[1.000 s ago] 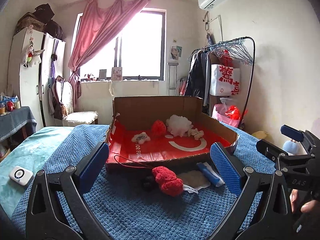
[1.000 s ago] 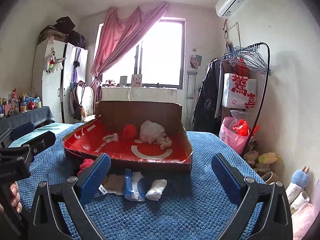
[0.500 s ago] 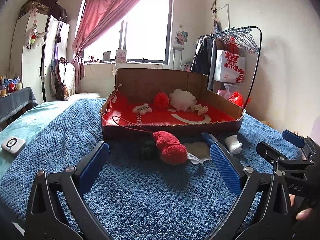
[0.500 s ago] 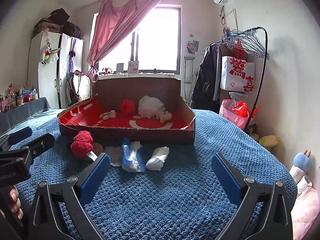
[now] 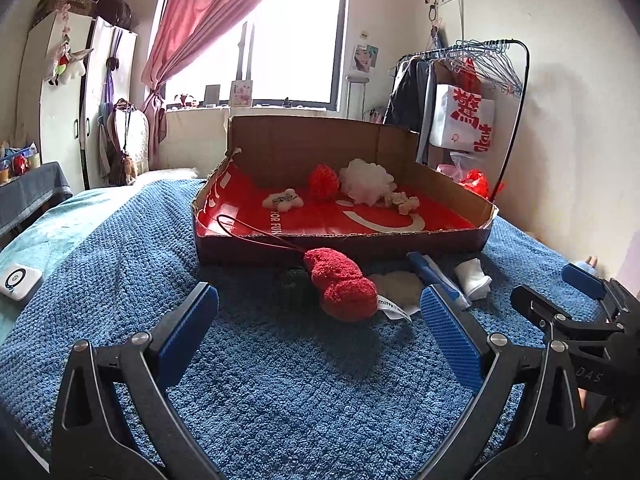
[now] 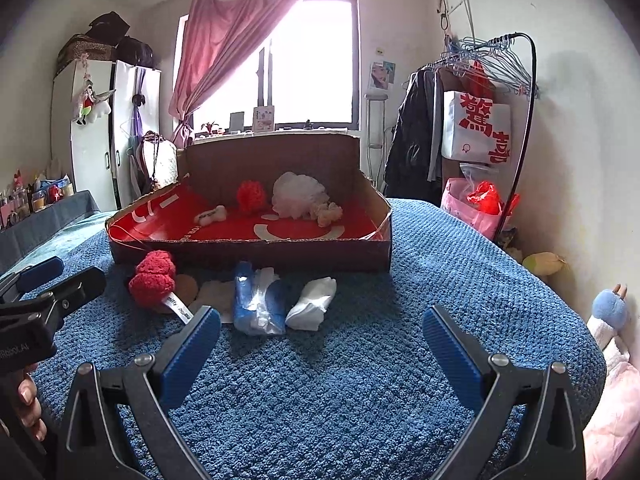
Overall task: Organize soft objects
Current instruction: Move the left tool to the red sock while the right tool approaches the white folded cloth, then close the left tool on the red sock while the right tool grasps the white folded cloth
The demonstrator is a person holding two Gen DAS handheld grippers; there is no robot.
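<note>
Both grippers hover spread wide and empty above a blue waffle-knit blanket (image 6: pixel 360 380).

The left gripper (image 5: pixel 318 330) has ribbed blue fingers (image 5: pixel 450 334) parted, holding nothing; the right gripper (image 6: pixel 320 344) is likewise agape. Just ahead of them lie a fuzzy, lumpy red plush (image 5: pixel 340 282) with a white tag, a crinkly blue-and-white packet (image 6: pixel 256 300) and a folded white cloth (image 6: pixel 312 304). Beyond sits a shallow cardboard box (image 5: pixel 344 246), red-lined, holding a frilly white puff (image 5: pixel 366 180) and a red pom-pom (image 5: pixel 323 181).
</note>
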